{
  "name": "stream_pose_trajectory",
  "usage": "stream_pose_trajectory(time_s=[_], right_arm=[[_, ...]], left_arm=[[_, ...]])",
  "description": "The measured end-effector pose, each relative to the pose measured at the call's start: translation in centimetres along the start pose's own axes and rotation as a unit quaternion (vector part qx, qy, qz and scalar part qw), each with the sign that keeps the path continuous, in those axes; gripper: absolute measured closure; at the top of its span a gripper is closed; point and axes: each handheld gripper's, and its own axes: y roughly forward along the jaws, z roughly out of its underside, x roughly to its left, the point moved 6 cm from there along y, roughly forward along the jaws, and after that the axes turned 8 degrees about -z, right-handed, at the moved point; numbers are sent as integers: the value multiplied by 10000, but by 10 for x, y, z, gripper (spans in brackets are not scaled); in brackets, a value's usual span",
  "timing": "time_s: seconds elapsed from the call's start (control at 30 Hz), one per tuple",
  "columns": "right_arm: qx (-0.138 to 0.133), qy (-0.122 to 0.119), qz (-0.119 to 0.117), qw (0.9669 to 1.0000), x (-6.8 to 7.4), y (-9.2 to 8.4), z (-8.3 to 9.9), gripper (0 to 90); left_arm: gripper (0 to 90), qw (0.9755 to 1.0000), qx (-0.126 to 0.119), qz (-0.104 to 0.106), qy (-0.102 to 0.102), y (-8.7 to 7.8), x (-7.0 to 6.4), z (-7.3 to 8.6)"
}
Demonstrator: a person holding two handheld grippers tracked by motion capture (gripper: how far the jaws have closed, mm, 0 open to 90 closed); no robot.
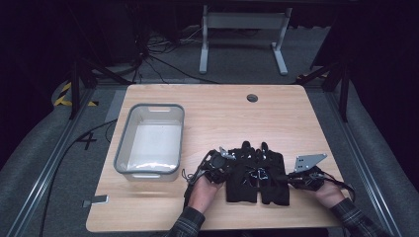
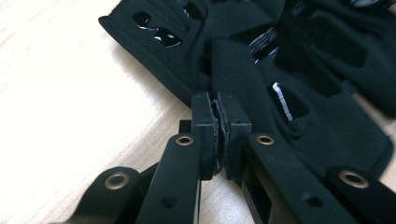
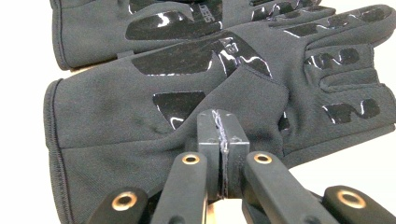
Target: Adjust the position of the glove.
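Left tool pinched on left black fabric glove edge, right tool pinched on right black fabric glove, both on pale wooden bench, glossy palm print unreadable, grey plastic tub well apart.

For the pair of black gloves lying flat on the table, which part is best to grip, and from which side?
Grip the outer side edges, level with the table, as both do now: the left gripper is pinched on the gloves at their left edge, the right gripper at the right glove's thumb-side edge. Flat fabric offers a fold only at its rim.
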Motion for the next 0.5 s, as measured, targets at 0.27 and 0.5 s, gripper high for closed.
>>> stream_pose_trajectory(time_s=[0.27, 0.5], right_arm=[[-38, 64, -70, 9999, -1, 3, -4, 900], [27, 17, -38, 10000, -1, 9, -11, 900]], left_arm=[[870, 9990, -297, 291, -174, -14, -1, -8], [873, 9974, -543, 443, -187, -23, -2, -16]])
